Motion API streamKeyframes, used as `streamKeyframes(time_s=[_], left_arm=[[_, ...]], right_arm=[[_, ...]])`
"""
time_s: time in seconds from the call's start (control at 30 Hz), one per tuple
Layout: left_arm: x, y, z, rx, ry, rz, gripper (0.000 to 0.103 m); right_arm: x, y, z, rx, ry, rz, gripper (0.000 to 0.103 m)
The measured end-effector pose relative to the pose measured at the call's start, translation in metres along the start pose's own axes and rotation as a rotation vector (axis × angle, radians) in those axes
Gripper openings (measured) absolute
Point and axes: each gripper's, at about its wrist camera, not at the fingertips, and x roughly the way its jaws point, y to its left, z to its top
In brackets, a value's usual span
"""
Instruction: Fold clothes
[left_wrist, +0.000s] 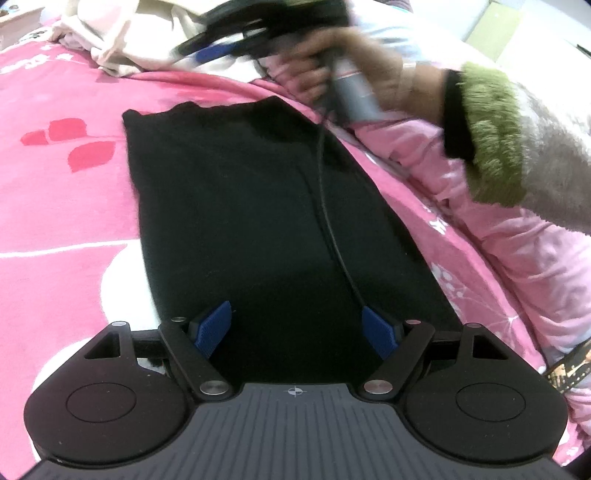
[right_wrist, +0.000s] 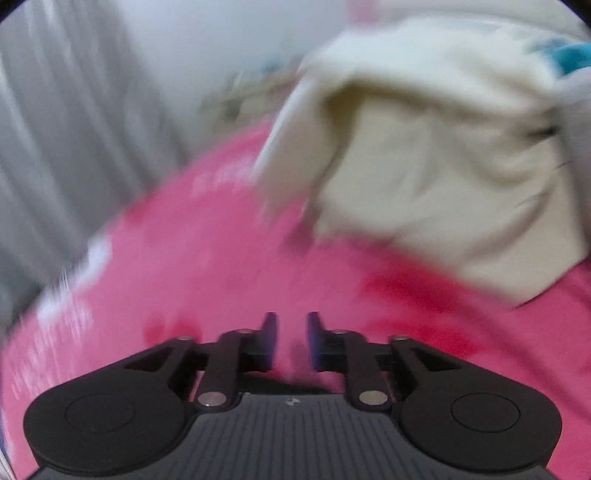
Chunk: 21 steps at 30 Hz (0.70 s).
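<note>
left wrist view showed a black garment (left_wrist: 266, 221) lying folded flat at centre frame on the pink bedspread (left_wrist: 66, 206), so that fold looked done. next likely called for the cream garment (right_wrist: 443, 147), upper right. left gripper (left_wrist: 297, 332) stood wide, empty; right gripper (right_wrist: 291, 339) slightly apart, empty.
</note>
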Motion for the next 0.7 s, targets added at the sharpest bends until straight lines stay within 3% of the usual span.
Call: streamKeyframes(time_s=[0.1,0.2,0.33,0.4,0.47,0.57,0.63,0.7], left_arm=[[-0.003,0.002,0.002,-0.006,0.002,-0.004,0.079],[-0.003,0.002,0.005,0.026,0.010,0.013,0.079],[-0.002,0.003,0.004,0.049,0.018,0.034,0.079],[-0.005,0.002,0.002,0.055,0.019,0.042,0.079],[-0.006,0.001,0.000,0.063,0.017,0.052,0.079],[-0.008,0.001,-0.002,0.065,0.014,0.061,0.079],[-0.009,0.001,-0.002,0.062,0.014,0.064,0.079],[-0.008,0.002,-0.001,0.051,0.014,0.065,0.079]], right_arm=[[-0.051,-0.029,0.009,0.018,0.012,0.004,0.029],[-0.084,-0.041,0.001,-0.068,0.127,-0.021,0.034],[-0.088,-0.037,-0.033,-0.130,0.273,0.062,0.033],[-0.078,-0.040,-0.046,-0.119,0.294,0.032,0.029],[-0.065,-0.050,-0.054,-0.095,0.278,-0.089,0.029],[-0.079,-0.079,-0.050,0.102,0.131,-0.193,0.031],[-0.097,-0.085,-0.048,0.182,0.078,-0.142,0.031],[-0.110,-0.078,-0.053,0.176,0.093,-0.115,0.031]])
